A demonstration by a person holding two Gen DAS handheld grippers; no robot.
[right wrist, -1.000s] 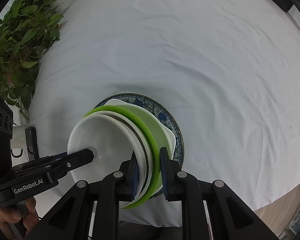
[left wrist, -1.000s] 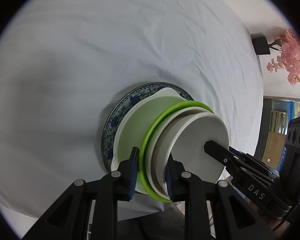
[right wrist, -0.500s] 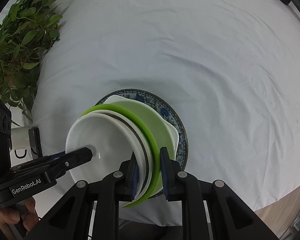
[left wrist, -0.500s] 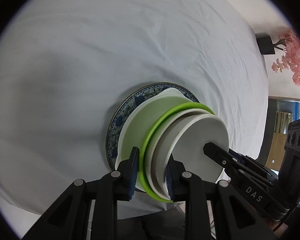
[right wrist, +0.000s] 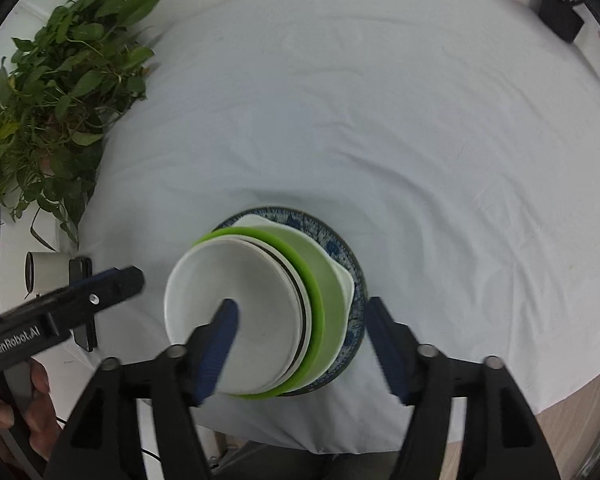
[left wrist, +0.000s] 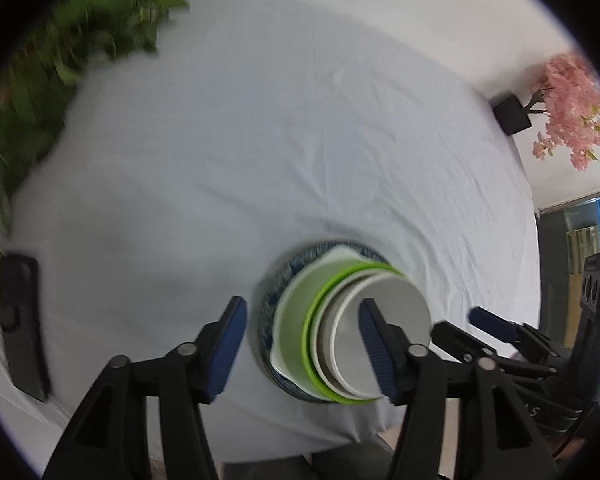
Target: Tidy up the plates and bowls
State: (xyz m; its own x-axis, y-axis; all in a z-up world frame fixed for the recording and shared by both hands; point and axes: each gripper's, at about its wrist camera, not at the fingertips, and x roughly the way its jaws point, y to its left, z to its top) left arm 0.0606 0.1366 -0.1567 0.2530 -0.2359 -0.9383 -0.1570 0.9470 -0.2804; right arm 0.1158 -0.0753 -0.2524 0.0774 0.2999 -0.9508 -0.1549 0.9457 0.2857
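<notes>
Both grippers spread wide: the left gripper (left wrist: 300, 332) and right gripper (right wrist: 300, 336) (its neighbour's arm reads "GenRobot.AI") flank a stack (right wrist: 260, 320) at the white-clothed bench's (right wrist: 380, 120) near edge, with white bowl (right wrist: 228, 300) uppermost, green plate (right wrist: 320, 320), pale dish, blue-patterned plate (right wrist: 340, 248) lowest.

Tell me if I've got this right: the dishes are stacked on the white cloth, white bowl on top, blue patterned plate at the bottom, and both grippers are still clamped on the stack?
Not quite. Both the left gripper and the right gripper are open, jaws spread wide of the stack, as both wrist views show. The rest holds: white bowl on top, blue patterned plate at the bottom, on the white cloth.
</notes>
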